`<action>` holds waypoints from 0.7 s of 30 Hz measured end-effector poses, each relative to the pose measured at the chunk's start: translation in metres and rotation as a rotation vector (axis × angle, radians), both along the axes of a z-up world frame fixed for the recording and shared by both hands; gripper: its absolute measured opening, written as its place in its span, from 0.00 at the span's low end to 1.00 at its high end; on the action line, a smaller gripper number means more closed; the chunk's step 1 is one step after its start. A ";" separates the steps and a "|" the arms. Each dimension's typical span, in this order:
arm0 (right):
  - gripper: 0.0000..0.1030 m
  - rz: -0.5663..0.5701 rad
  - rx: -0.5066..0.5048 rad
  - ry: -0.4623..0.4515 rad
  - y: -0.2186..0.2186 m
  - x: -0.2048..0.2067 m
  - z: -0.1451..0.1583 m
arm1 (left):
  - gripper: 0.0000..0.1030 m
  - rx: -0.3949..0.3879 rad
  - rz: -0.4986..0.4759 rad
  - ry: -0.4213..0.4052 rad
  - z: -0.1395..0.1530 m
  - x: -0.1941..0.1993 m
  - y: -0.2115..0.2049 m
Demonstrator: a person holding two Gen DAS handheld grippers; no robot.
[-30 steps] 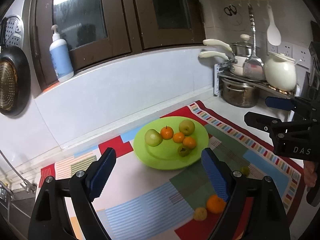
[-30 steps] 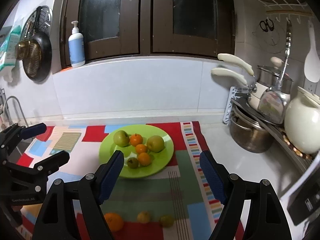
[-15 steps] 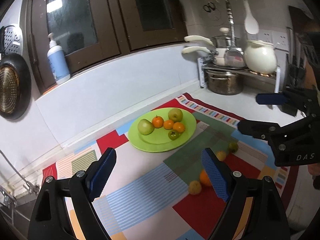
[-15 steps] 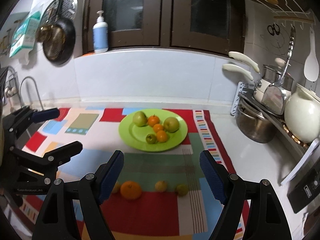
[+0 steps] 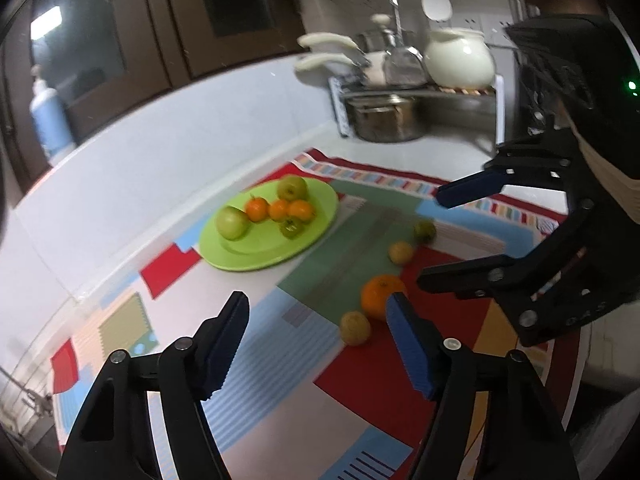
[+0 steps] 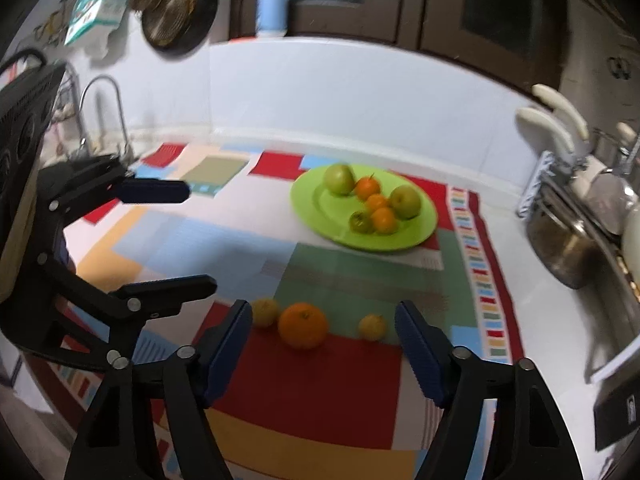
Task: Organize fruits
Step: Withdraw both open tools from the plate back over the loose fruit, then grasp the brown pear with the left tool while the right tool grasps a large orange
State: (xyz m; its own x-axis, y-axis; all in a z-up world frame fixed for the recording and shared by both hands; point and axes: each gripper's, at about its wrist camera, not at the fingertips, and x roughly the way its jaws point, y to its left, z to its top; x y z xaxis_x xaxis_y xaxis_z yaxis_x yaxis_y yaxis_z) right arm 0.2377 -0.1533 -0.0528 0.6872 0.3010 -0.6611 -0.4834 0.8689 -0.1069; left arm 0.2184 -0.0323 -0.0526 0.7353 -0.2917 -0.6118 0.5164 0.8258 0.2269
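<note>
A green plate (image 5: 240, 258) (image 6: 320, 216) holds two green apples, three small oranges and a small dark green fruit. On the patchwork mat (image 5: 360, 384) (image 6: 304, 400) lie a big orange (image 5: 379, 297) (image 6: 303, 325), two small yellow fruits (image 5: 355, 327) (image 6: 372, 327) and a small green fruit (image 5: 424, 230). My left gripper (image 5: 318, 342) is open and empty above the mat, near the big orange. My right gripper (image 6: 324, 348) is open and empty, hovering just before the big orange. Each gripper shows in the other's view (image 5: 460, 236) (image 6: 176, 236).
A rack with pots (image 5: 384, 120) (image 6: 568, 248) and a white kettle (image 5: 460, 60) stands at the right. A faucet (image 6: 100, 120) and sink are at the left. A soap bottle (image 6: 272, 4) stands on the ledge. A pan (image 6: 176, 12) hangs on the wall.
Both grippers have pulled back from the plate and tilted down towards the loose fruits on the mat. They stay open.
</note>
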 end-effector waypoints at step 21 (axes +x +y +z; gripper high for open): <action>0.49 0.113 -0.047 0.205 0.017 0.048 -0.062 | 0.44 -0.041 -0.142 0.241 -0.060 0.048 -0.006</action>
State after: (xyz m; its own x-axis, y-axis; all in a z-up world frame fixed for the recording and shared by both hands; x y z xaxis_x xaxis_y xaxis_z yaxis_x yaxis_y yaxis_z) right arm 0.2856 -0.1358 -0.1151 0.5007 0.3339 -0.7986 -0.5931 0.8043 -0.0355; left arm 0.2666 -0.0380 -0.1123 0.5200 -0.4096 -0.7496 0.6627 0.7472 0.0514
